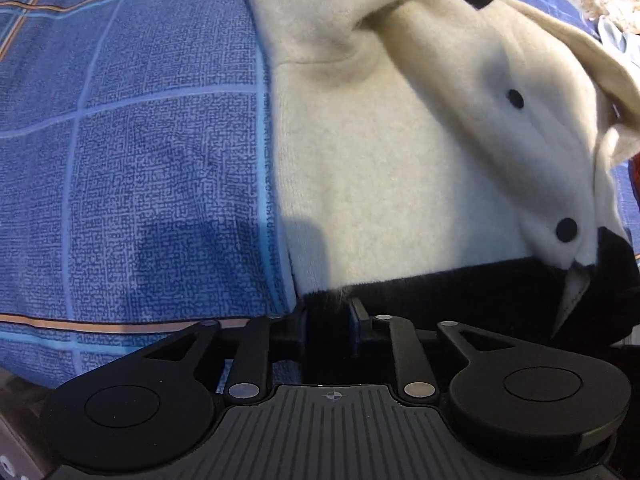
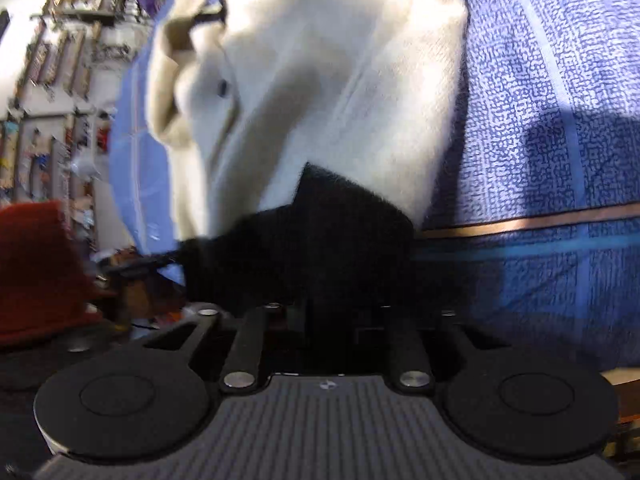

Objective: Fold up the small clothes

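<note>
A blue checked bedsheet [image 1: 132, 160] spreads wide and bare beside the cream cardigan [image 1: 380, 184] lying on it. The left gripper [image 1: 329, 320] and the right gripper [image 2: 336, 316] each pinch its black hem [image 1: 460, 292]. Red cloth [image 2: 36, 264] crowds the bed's edge.

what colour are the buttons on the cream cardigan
Black buttons on the cardigan; clearest in the left wrist view.

Hard, bright light falls across the cream garment [image 1: 400, 168]; dark shadows lie on the blue bedcover [image 1: 132, 160]. The right wrist view is smeared with motion blur; both views bow at the edges.
</note>
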`<state>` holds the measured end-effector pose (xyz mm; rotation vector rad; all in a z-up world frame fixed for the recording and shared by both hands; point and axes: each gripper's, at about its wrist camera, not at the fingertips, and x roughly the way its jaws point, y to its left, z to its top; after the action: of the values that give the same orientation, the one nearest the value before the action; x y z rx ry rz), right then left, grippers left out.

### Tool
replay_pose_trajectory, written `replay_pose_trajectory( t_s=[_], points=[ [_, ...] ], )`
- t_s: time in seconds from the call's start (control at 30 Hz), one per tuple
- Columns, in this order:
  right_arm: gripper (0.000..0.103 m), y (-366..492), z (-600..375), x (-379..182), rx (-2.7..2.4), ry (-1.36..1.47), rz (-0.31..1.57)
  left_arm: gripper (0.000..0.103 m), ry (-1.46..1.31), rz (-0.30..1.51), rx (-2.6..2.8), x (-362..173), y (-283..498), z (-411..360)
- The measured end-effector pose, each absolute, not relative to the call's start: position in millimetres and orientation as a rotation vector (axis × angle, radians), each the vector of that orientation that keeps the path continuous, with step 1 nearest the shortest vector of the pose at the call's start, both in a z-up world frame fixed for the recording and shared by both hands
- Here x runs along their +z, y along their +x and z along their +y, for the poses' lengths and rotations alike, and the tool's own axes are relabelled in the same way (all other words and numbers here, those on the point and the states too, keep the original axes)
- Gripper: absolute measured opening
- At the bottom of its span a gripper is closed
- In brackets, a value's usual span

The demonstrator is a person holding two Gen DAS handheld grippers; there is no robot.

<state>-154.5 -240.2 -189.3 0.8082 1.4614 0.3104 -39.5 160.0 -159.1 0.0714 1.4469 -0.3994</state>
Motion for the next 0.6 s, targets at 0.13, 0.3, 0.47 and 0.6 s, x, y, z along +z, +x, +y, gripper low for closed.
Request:
replay_pose_trajectory(
  t_s=[0.13, 0.3, 0.47, 0.6],
  points=[
    [0.070, -160.0, -246.4, -154.6, 0.333, 0.636, 1.457, 0.103, 0.136, 1.391, -0.406, -143.3, -26.2, 159.2],
    [0.080, -147.3, -302.0, -78.1, 0.258, 0.545, 1.260, 0.103, 0.116, 1.236, -0.389, -97.6, 9.1, 161.3],
    [0.090, -80.2, -323.4, -22.5, 0.191, 0.337, 1.041, 0.103, 0.094, 1.069, -0.404, -64.6, 63.1, 130.7],
    [0.089, -8.3, -286.2, -39.8, 0.162, 0.048, 1.049, 0.103, 0.052, 1.024, -0.446, -55.3, 90.9, 86.2]
  ],
)
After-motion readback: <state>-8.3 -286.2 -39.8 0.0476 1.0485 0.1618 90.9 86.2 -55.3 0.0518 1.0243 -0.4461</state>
